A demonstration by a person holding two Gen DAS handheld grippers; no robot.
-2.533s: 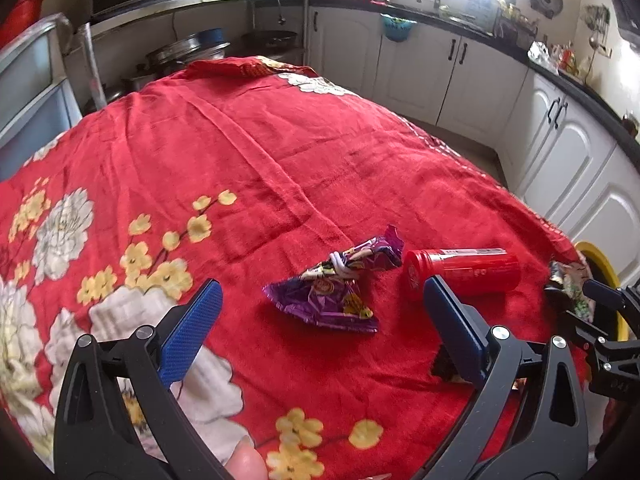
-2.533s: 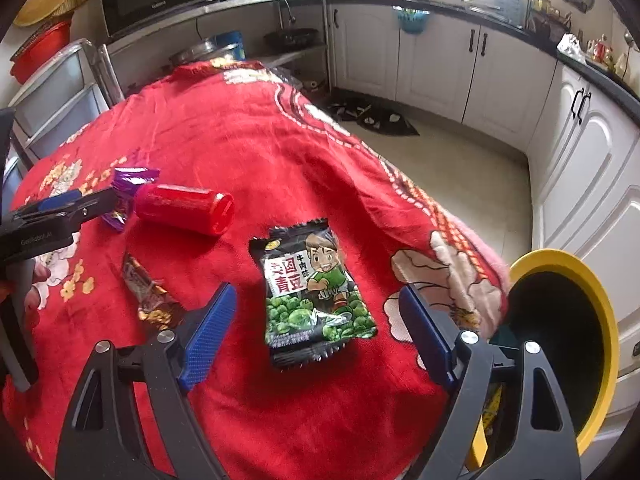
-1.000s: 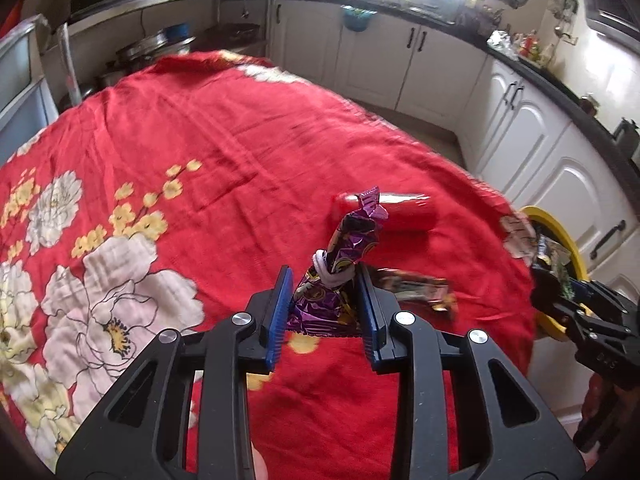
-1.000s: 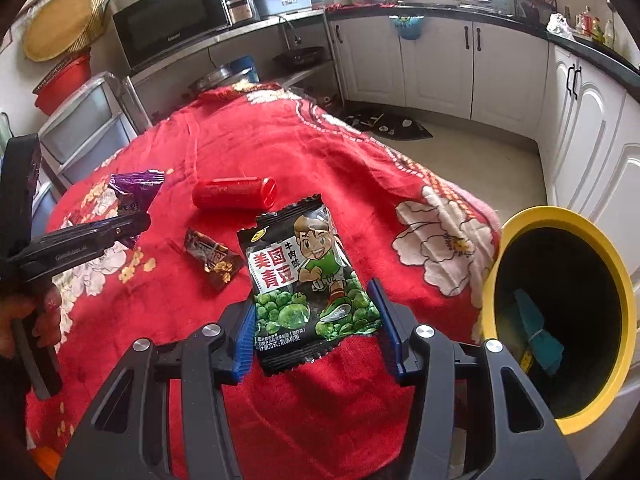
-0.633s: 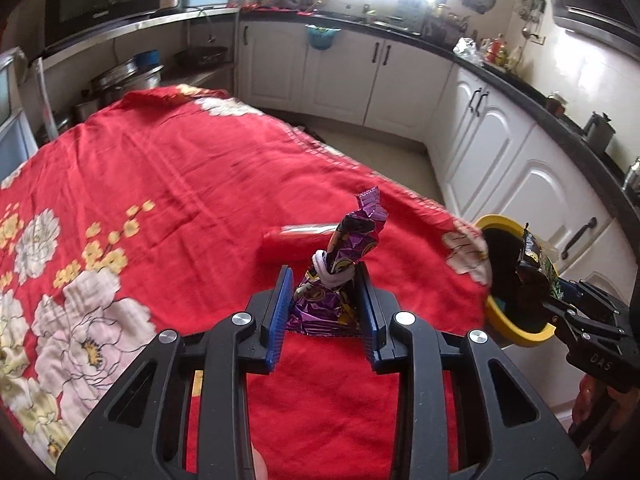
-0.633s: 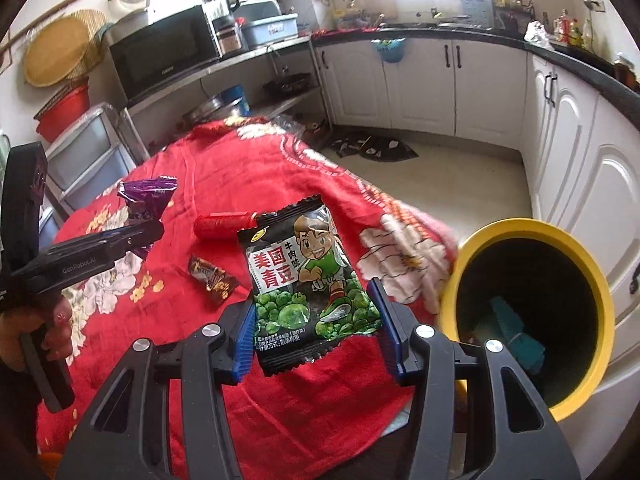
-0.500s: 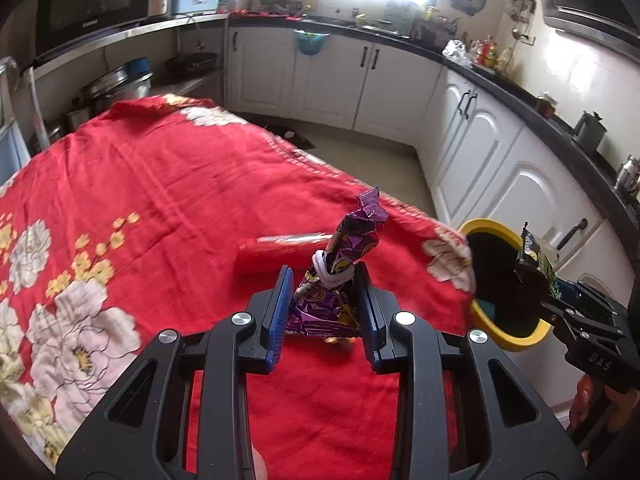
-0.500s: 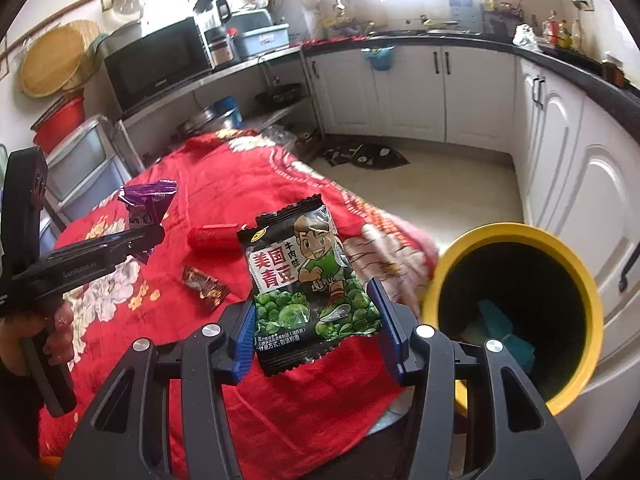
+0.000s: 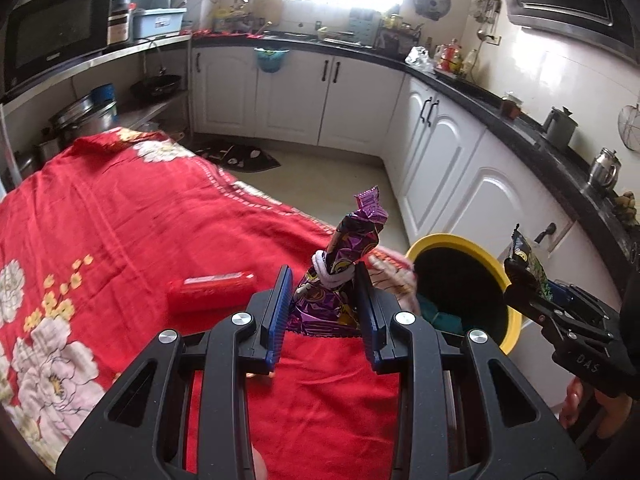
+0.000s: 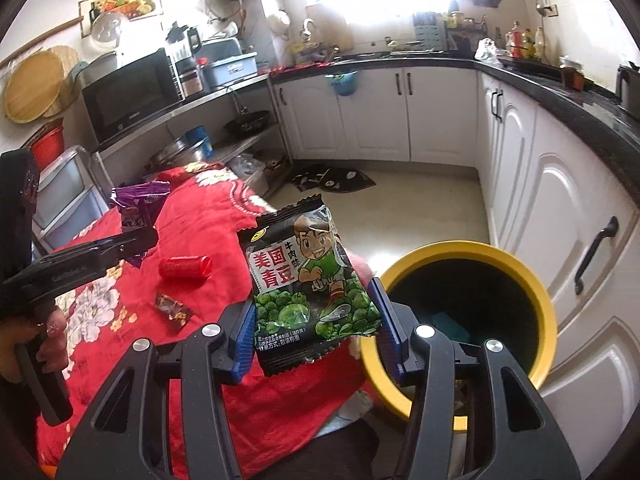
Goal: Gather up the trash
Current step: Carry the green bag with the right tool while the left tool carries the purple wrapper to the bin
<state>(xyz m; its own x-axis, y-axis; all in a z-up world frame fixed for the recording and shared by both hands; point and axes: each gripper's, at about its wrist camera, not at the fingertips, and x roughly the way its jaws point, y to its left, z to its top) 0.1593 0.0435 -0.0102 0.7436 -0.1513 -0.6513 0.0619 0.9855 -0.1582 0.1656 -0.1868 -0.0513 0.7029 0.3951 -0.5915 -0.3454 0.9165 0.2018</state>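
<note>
We've got both grippers up off the table, both tipped down & fwd. Our left gripper [image 9: 324, 312] has its blue pads clamped on a purple wrapper [image 9: 340, 280], which stands upright betw. the jaws. Our right gripper [image 10: 316, 332] is closed on a green pea snack bag [image 10: 308, 276], pads pressing its two side edges, bag face-on to the cam. In the right wrist view, our left hand [image 10: 44, 340] wraps the left gripper's handle at far left. In the left wrist view, fingers of our right hand [image 9: 576, 400] show under the right gripper's body.
</note>
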